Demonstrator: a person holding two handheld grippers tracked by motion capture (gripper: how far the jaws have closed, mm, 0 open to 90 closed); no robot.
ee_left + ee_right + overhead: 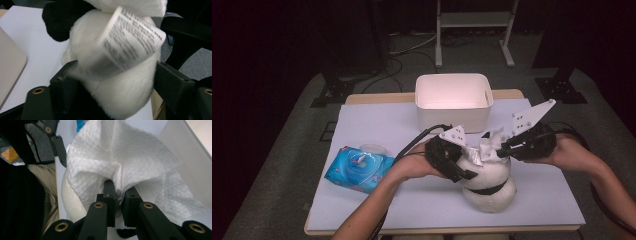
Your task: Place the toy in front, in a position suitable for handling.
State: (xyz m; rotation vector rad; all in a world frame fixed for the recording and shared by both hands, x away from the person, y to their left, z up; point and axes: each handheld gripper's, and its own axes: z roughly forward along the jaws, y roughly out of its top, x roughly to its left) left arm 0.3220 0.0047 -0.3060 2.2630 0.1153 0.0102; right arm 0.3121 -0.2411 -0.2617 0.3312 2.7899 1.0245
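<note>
Plenty of open tabletop (377, 200) in front of me on the left. White bin (453, 100) blocks the back, wipes pack (358, 169) sits left, plush toy (488, 185) probably crowds the middle.

- White sewn-in tag (130, 45) on the plush panda toy (120, 100): lines of small black print, too blurred to read.
- Blue wet-wipes pack (358, 168): printing illegible.

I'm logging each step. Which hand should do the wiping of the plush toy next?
Right, probably: the right gripper is already shut on the wipe against the plush toy, while the left gripper steadies it.
</note>
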